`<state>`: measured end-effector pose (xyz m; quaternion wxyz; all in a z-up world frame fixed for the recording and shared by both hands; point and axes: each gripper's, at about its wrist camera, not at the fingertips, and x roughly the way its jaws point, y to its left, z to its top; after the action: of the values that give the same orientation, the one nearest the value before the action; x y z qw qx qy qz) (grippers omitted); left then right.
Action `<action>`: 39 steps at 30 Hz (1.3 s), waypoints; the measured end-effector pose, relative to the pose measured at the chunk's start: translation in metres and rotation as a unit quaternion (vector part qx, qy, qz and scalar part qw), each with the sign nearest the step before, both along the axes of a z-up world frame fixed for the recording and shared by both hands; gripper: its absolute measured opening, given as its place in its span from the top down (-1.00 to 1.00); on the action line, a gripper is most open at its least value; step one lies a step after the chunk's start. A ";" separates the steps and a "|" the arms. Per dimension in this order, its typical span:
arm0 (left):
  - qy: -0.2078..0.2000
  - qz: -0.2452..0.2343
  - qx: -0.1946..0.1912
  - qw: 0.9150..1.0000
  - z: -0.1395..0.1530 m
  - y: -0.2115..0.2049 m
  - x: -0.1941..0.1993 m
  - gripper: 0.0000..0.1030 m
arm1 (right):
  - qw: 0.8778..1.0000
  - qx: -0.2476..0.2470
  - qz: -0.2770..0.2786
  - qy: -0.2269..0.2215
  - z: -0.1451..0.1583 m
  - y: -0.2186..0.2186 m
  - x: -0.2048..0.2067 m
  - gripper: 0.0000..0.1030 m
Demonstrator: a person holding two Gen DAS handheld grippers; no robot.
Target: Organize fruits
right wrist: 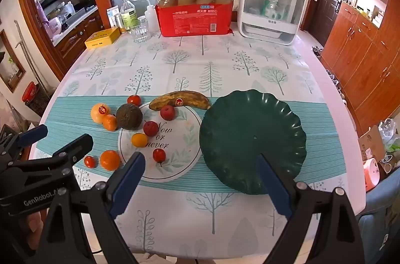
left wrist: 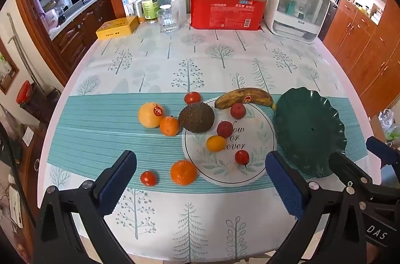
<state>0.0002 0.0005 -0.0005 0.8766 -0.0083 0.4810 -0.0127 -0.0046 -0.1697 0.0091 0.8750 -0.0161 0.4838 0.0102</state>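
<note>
Several fruits lie on and around a round white placemat (left wrist: pixel 260 164) (right wrist: pixel 185 159): a spotted banana (left wrist: pixel 243 97) (right wrist: pixel 180 100), a dark avocado (left wrist: pixel 196 118) (right wrist: pixel 129 117), a yellow orange with a sticker (left wrist: pixel 150 114), tangerines (left wrist: pixel 183 172) (right wrist: pixel 110 159), small red fruits (left wrist: pixel 242 157) (right wrist: pixel 159 155) and a yellow one (left wrist: pixel 216 143). An empty dark green plate (left wrist: pixel 310 129) (right wrist: pixel 252 139) stands to the right. My left gripper (left wrist: pixel 200 176) is open and empty above the near fruits. My right gripper (right wrist: pixel 200 176) is open and empty over the plate's near rim.
At the table's far end stand a red pack of paper cups (left wrist: pixel 226 14) (right wrist: pixel 197 19), a white dispenser box (left wrist: pixel 297 6), a glass (left wrist: pixel 168 20), bottles and a yellow tin (left wrist: pixel 117 28). Wooden cabinets line the right side.
</note>
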 end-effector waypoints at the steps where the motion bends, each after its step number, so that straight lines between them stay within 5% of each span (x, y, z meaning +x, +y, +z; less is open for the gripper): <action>1: 0.001 -0.002 0.000 1.000 0.000 0.000 0.000 -0.99 | 1.000 0.000 0.000 -0.001 0.000 0.000 0.000 -0.77; 39: 0.027 -0.009 -0.001 1.000 -0.011 -0.004 0.008 -0.95 | 1.000 0.010 -0.005 0.015 -0.007 -0.002 0.006 -0.77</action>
<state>0.0080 -0.0034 -0.0113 0.8633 -0.0049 0.5042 -0.0211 0.0018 -0.1715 0.0020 0.8679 -0.0050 0.4966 0.0112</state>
